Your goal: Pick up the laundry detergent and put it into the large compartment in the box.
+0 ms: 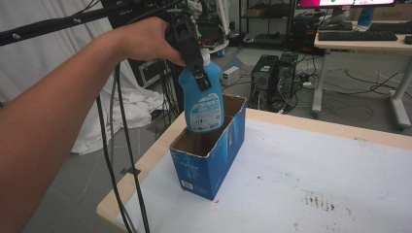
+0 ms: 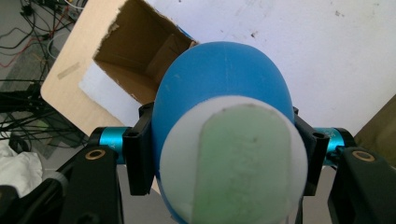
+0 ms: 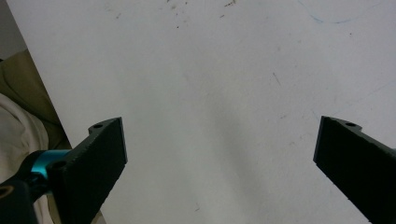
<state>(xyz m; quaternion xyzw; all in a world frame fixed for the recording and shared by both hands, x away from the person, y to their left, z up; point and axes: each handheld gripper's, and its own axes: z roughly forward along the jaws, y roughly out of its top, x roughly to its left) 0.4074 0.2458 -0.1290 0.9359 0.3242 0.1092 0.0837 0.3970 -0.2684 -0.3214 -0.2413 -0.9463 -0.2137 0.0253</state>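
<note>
Left gripper (image 1: 197, 65) holds a blue plastic bottle with a white cap (image 1: 203, 97) above an open blue cardboard box (image 1: 209, 155).

Left fingers (image 2: 139, 154) pinch the bottle's neck from both sides; bottle upright, its base at the box's open mouth, brown inside of box visible beneath. Box stands near the left corner of the white-topped desk with pale wood edging (image 1: 316, 165). Right gripper (image 3: 219, 158): fingers spread wide, nothing between them, pointed down at bare, lightly stained desk surface. Person's left hand (image 1: 145, 41) grips the tool; black cables hang below the forearm.
</note>
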